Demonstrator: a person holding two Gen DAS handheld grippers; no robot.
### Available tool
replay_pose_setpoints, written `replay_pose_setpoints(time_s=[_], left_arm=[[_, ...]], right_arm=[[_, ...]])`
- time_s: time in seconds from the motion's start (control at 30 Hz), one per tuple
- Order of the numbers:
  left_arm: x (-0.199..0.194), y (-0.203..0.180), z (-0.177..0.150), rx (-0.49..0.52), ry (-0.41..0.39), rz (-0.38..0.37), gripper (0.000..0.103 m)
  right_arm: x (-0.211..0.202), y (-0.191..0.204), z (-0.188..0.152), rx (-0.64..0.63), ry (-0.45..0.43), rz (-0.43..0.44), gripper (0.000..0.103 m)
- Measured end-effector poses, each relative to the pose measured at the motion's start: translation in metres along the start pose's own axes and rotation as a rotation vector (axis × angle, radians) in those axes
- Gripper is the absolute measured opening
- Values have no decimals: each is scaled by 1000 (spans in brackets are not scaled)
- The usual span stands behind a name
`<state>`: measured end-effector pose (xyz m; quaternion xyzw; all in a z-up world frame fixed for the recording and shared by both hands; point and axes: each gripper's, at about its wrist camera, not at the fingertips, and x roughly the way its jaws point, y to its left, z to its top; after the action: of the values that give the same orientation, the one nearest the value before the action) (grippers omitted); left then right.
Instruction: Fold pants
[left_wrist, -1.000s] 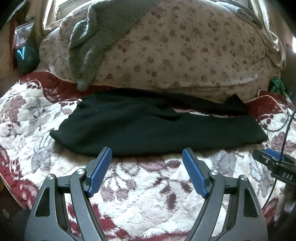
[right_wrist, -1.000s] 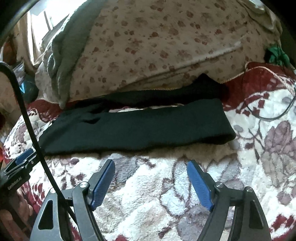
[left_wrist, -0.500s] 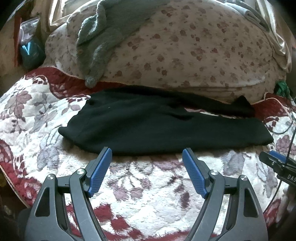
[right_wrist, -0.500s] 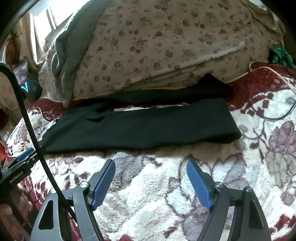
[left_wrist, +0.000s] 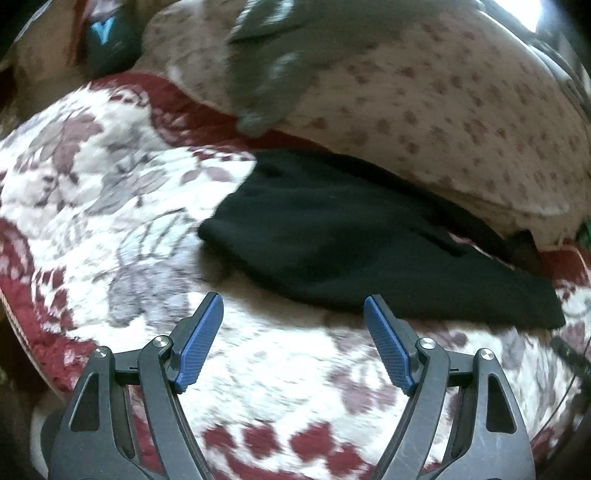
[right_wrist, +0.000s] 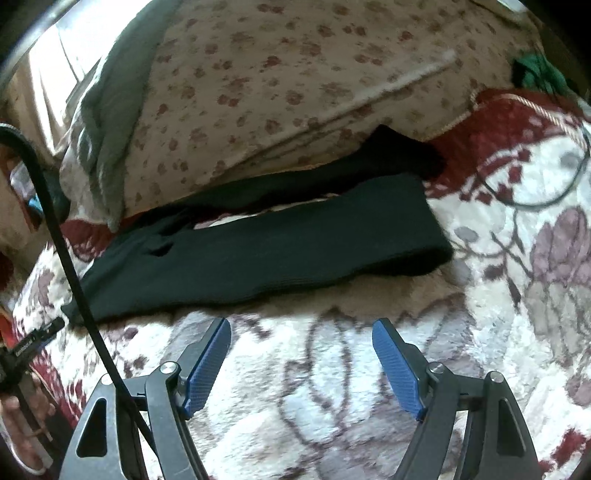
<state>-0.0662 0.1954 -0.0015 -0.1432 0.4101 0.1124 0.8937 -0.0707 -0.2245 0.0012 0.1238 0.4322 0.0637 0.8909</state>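
Pants (left_wrist: 351, 243) of black fabric lie spread flat across a floral blanket (left_wrist: 110, 206) in white, grey and dark red. In the right wrist view the same pants (right_wrist: 258, 254) stretch sideways, with two legs parted by a narrow gap where the blanket (right_wrist: 517, 295) shows through; the far leg runs along the foot of a large cream pillow (right_wrist: 295, 92) printed with small brown flowers and partly tucks against it. In the left wrist view the wide end of the garment points toward the left, and the pillow (left_wrist: 443, 110) rises just behind it.

Left gripper (left_wrist: 293, 306) hangs above the blanket just short of the pants' near edge, its blue-padded jaws standing well apart with nothing between them; the right-hand pad sits close to the black hem. Right gripper (right_wrist: 301, 332) likewise hovers over bare blanket in front of the near leg, jaws wide apart and empty, apart from the cloth.

Grey fleece (left_wrist: 280, 55) drapes over the pillow's top, blurred in the left view and clearer at the left of the right view (right_wrist: 118, 110). A black cable (right_wrist: 66, 258) crosses the right view's left side, and a thin dark cord (right_wrist: 535, 195) loops on the blanket at the right. Something green (right_wrist: 539, 74) sits behind the pillow's right end.
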Motion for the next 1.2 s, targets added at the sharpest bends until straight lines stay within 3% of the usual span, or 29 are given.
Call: replay_pose_setpoints(time_s=[0.2,0.37,0.7,0.73,0.8,0.87,0.9,0.93,1.03,1.2], left_arm=[[21,19,3,-104,51,-22,80],[38,23,4,-167,90,-53,80],[63,26,34,-221,58,-68,80],[65,25,36,-220,60,-68,80],[69,19,40,-214,62,-56,80],[71,14,42,-194,58,-53,62],[71,12,43,-181,60,-41,36],[72,10,43,-170,64,-22,18],[72,13,45,-175,69,-32,13],[60,23,52,-187,50,-73,12]], right_arm=[[12,-19,5,59,12,45,78],[36,-22,11,114,35,151,78],[63,-24,35,149,-19,194,78],[65,-26,36,150,-39,206,76],[68,-30,37,167,-59,211,60],[71,-38,38,214,-64,221,35],[72,-42,38,240,-62,237,29],[74,-44,38,252,-58,248,21],[72,-45,37,253,-57,271,13],[52,-30,39,171,-84,247,10]])
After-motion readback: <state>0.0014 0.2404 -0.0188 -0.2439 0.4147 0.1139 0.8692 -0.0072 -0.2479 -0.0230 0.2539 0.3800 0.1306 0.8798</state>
